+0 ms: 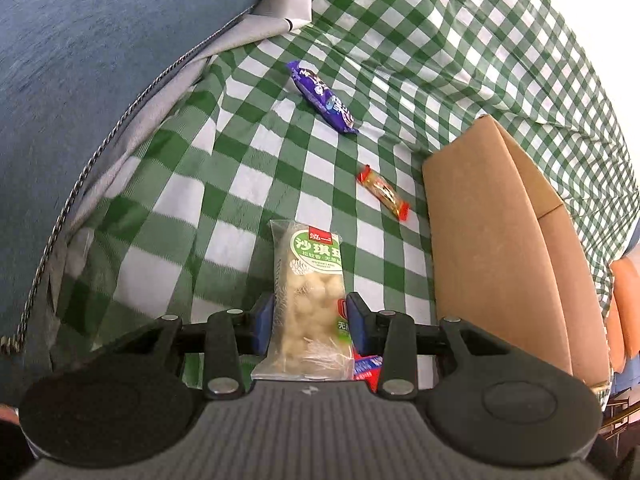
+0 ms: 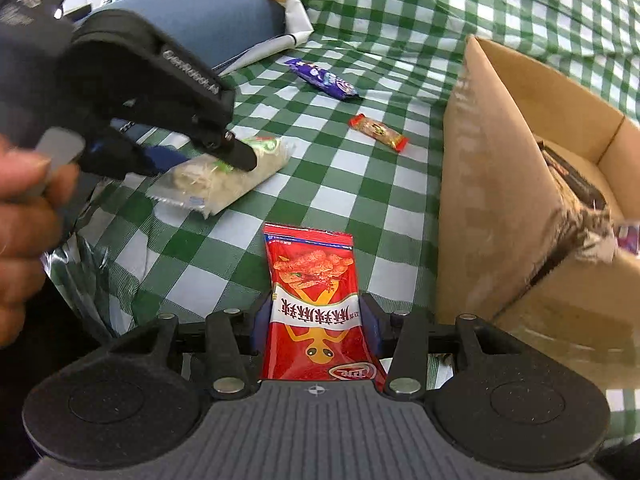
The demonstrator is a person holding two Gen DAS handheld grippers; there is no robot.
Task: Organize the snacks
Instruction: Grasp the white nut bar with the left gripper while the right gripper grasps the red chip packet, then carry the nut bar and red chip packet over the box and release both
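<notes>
My left gripper (image 1: 310, 322) is shut on a clear pack of pale puffed-rice cake with a green label (image 1: 308, 292), held just above the checked cloth; it also shows in the right wrist view (image 2: 228, 176). My right gripper (image 2: 316, 328) is shut on a red snack bag (image 2: 316, 300), whose corner shows in the left wrist view (image 1: 366, 368). A purple wrapped bar (image 1: 322, 98) (image 2: 324, 79) and a small red-and-gold candy (image 1: 384, 192) (image 2: 378, 132) lie further out on the cloth. An open cardboard box (image 2: 500, 184) (image 1: 492, 240) stands to the right.
The green-and-white checked cloth (image 1: 208, 200) covers the table. A blue cushion (image 1: 80, 60) and a white bag (image 1: 292, 4) lie at the far left. The box holds dark packets (image 2: 576, 176). A hand (image 2: 24, 208) holds the left gripper.
</notes>
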